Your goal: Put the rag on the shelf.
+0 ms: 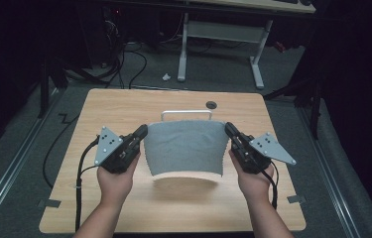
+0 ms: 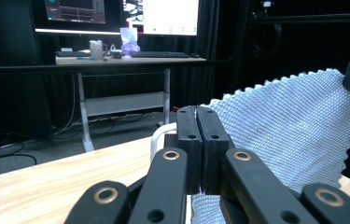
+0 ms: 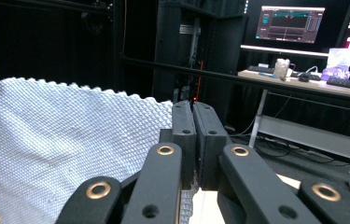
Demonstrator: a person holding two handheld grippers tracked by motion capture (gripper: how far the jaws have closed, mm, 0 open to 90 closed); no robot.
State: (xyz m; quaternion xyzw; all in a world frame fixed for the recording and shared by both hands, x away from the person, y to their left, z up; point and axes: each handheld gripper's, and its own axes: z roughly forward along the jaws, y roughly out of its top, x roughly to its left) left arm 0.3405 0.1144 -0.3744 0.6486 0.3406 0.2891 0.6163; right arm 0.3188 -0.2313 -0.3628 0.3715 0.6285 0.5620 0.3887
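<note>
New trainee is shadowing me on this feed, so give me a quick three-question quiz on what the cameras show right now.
1. True or false: the grey cloth lies flat on the table.
2. Which gripper holds the cloth: A) left gripper only, B) right gripper only, C) both?
3. What white thing stands on the table just behind the cloth?

Key: 1 false, it is held up. 2 C. 3 a metal handle-shaped bar.

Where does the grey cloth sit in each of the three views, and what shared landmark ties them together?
High view: grey cloth at centre, stretched above the table between both grippers.
Left gripper view: right half, spreading away from the shut jaws.
Right gripper view: left half, fanning from the shut jaws.
Shared landmark: the white-legged desk beyond the table.
</note>
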